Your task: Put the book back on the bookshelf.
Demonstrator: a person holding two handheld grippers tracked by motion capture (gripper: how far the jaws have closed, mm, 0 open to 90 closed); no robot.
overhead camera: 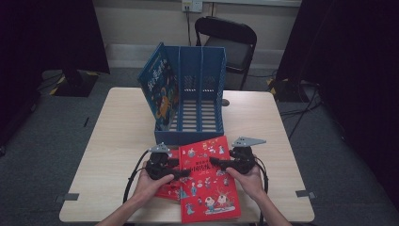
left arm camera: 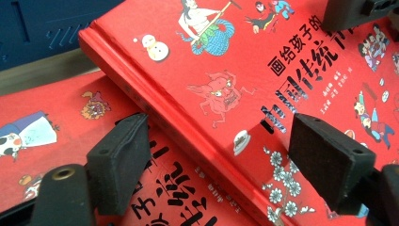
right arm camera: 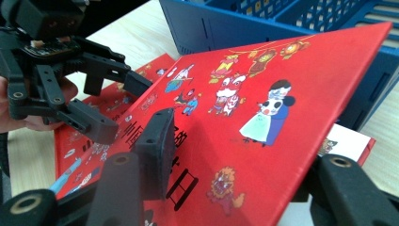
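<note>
While lying on top of a second red book near the table's near edge, just in front of the blue file rack: top red book, long axis running near to far, far end tilted up against the rack. Flanked by left gripper and right gripper, both spread, pinching nothing. Left jaws straddling the spine edge; right jaws astride the opposite edge. Probably equally near for a lift into a slot.

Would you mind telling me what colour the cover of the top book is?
Bright red with small cartoon figures and black characters on the top book, clearest in the left gripper view.
</note>
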